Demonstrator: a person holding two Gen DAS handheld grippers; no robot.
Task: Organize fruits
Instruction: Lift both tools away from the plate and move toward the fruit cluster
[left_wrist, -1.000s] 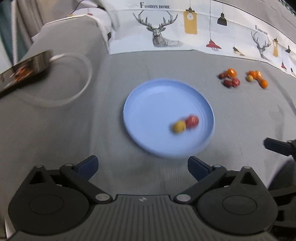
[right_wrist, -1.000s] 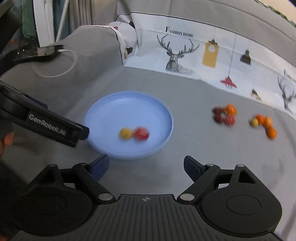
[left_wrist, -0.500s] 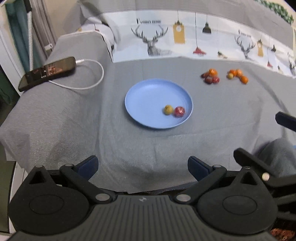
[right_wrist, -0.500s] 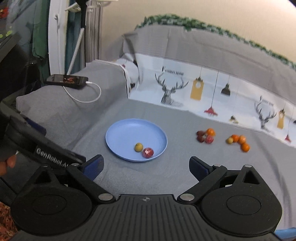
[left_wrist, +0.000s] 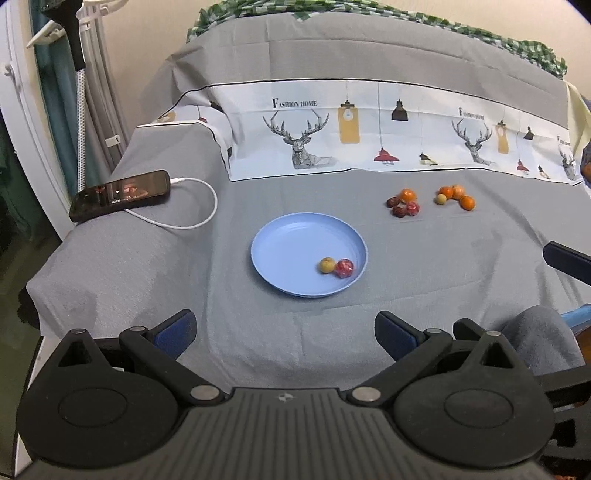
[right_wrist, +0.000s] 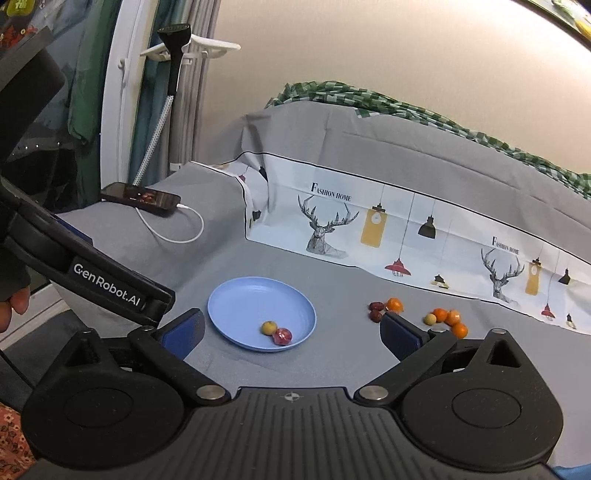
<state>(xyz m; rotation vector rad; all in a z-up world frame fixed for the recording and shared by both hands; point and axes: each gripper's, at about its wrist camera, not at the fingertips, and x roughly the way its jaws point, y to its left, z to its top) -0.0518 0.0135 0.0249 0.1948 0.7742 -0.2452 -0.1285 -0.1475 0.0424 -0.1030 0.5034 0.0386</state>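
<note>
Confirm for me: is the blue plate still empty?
No, the blue plate holds two pieces, a yellowish fruit touching a red fruit, near its right rim.

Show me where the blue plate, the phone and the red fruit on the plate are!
blue plate (left_wrist: 280, 251): left wrist view, bare middle of its dish.
phone (left_wrist: 122, 195): left wrist view, centre of its dark screen.
red fruit (left_wrist: 344, 268): left wrist view, middle of its top, beside the yellow fruit (left_wrist: 327, 265).

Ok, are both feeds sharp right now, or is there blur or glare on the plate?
Left wrist view: sharp, plate and its two fruits crisp, soft even light, no glare, fisheye bending at the edges. Right wrist view: equally sharp, plate matte, pale wall bright but not blown out.
</note>
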